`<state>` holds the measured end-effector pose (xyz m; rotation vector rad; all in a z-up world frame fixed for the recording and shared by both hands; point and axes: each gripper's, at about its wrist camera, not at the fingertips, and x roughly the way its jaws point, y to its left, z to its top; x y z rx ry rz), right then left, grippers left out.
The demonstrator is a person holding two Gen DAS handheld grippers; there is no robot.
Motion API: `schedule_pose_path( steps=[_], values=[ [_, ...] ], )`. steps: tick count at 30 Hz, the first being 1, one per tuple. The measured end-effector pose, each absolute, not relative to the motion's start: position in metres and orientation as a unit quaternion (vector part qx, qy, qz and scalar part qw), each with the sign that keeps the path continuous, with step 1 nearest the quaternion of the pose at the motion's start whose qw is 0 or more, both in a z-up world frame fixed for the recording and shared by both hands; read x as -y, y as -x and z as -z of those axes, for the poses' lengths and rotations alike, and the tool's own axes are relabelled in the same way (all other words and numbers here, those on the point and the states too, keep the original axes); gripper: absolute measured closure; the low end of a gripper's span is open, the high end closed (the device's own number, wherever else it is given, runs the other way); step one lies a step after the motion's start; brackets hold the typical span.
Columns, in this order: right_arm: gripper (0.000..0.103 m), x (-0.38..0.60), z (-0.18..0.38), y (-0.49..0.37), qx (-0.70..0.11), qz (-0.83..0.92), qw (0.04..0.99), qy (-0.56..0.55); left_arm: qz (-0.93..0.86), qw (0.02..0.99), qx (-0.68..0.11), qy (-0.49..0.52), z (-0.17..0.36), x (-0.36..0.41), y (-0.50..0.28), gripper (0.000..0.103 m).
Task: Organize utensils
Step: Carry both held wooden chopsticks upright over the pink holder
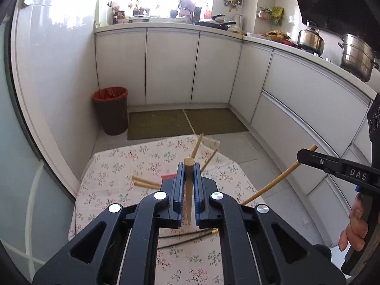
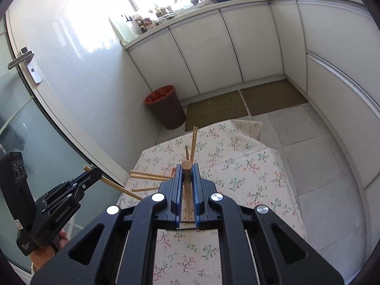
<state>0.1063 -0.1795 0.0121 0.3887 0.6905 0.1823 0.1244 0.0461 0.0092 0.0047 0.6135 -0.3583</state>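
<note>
A kitchen with white cabinets (image 1: 171,66) and a brown bin (image 1: 111,110) is seen behind a table (image 1: 114,166) covered in floral cloth. Above the table, the left tongs (image 1: 188,166) are clenched on a wooden chopstick (image 1: 188,185), and the right tongs (image 2: 187,167) are clenched on another chopstick (image 2: 187,182). Loose chopsticks (image 1: 144,183) are left lying on the cloth, others standing tilted beyond.

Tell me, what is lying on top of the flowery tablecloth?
On the flowery tablecloth lie loose wooden chopsticks and thin dark sticks with gold tips. A bit of something red peeks out; the left gripper covers the rest of it.
</note>
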Motion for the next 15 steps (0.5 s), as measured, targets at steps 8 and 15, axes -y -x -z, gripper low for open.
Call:
schedule_pose_path(
  steps=[8,15],
  values=[
    [0.095,0.155,-0.052,-0.133,-0.284,-0.11,0.939,-0.162,0.146,0.956,-0.253,0.01,-0.041,-0.044,-0.162,0.097],
    [0.095,0.133,-0.04,-0.163,-0.281,-0.113,0.943,-0.139,0.128,0.95,-0.283,0.015,0.004,-0.029,-0.216,0.096]
  ],
)
